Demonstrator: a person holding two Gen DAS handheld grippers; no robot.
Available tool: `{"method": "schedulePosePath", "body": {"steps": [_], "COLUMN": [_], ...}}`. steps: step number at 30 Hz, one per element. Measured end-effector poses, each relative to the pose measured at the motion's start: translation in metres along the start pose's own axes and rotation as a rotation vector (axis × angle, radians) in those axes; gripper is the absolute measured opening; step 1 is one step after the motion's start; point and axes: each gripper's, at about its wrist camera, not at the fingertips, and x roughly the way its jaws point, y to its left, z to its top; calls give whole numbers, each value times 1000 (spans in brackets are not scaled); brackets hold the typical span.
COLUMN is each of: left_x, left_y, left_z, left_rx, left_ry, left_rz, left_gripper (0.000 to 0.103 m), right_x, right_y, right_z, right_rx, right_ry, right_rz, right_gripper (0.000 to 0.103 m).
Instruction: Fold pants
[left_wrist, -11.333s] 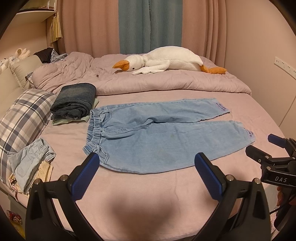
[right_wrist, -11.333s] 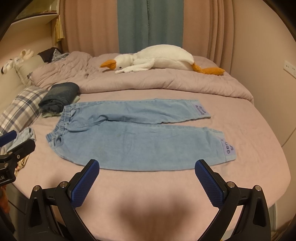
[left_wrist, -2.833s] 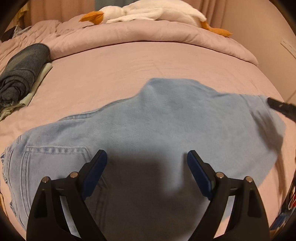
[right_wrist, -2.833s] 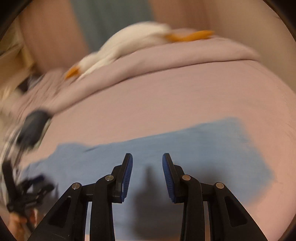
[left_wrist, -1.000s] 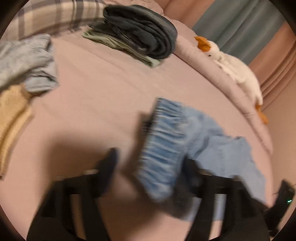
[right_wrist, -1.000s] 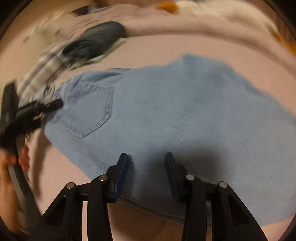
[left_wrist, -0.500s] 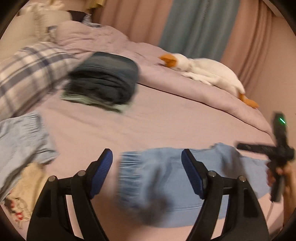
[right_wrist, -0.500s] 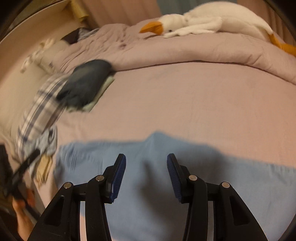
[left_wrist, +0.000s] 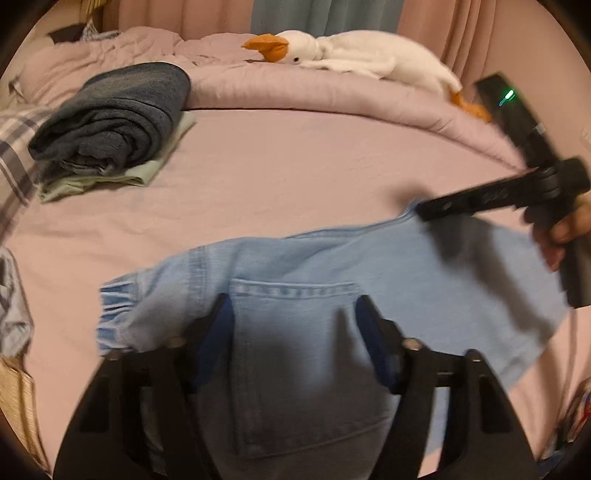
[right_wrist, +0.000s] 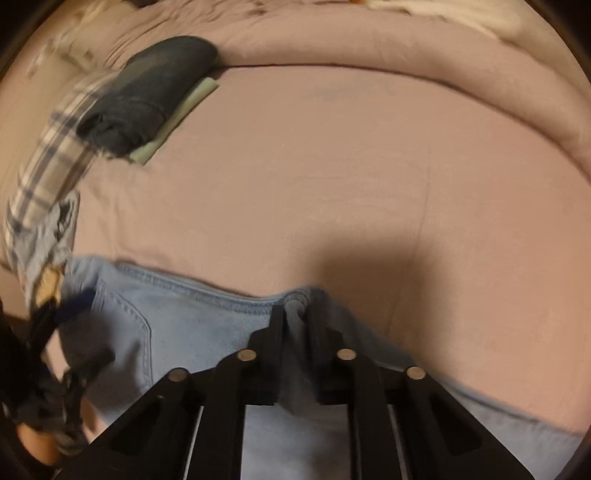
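The light blue denim pants (left_wrist: 332, 266) lie folded leg over leg on the pink bed sheet (left_wrist: 258, 177), back pocket up, elastic waistband at the left. My left gripper (left_wrist: 295, 325) is open, its blue pads (left_wrist: 218, 332) hovering over the pocket area. My right gripper (right_wrist: 295, 310) is shut on the pants' far edge (right_wrist: 207, 291) near the crotch fold, and its black body also shows in the left wrist view (left_wrist: 491, 195). The left gripper appears blurred in the right wrist view (right_wrist: 74, 306).
A folded dark jeans stack (left_wrist: 114, 114) on a pale green garment sits at the back left. A plush goose (left_wrist: 354, 55) lies on the rolled duvet (left_wrist: 332, 92). A plaid pillow (right_wrist: 55, 155) and loose clothes (left_wrist: 11, 302) lie at the left edge.
My right gripper closed on the pants' far edge. My left gripper swung back from the waistband end to hover over the back pocket.
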Motion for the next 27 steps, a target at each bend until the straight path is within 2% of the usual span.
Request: {"method": "schedulePosePath", "body": {"steps": [1,4,6,10,12,14,17,20,21,23,24,26,27], "left_x": [3,8,8,7,7,7,8,11,10,5,1,-8,-11], "left_y": [1,8,8,7,8,8,6,-3,-7,-18,-22,-33,-42], "left_z": [0,1,1,-2,-2,-1,0,3,3,3,2,-4,-7], "left_rx": [7,-12,-8,-4,-9,-18,-24,-10,-5,0,-4,-6,10], "left_ry": [4,25,31,24,23,24,32,53,57,62,55,29,23], "left_rz": [23,19,23,23,19,15,18,39,48,67,68,61,49], "left_gripper": [44,42,42,42,43,43,45,55,61,73,80,83,83], "right_x": [-1,9,12,-27,-54,-68,-68,-33,-38,-47,-57,-71,-76], "right_y": [-1,-8,-8,-10,-14,-16,-8,-17,-16,-14,-11,-6,-4], "right_z": [1,3,2,-10,-28,-49,-89,-122,-130,-137,-145,-158,-167], "right_rx": [11,39,51,108,146,152,116,89,73,86,94,83,72], "right_ry": [-15,-19,-37,-185,-249,-254,-237,-100,-168,-151,-175,-233,-249], "right_rz": [-15,-93,-101,-141,-99,-83,-110,-197,-196,-202,-182,-176,-209], "right_gripper": [8,2,2,3,9,27,33,34,34,36,36,37,37]}}
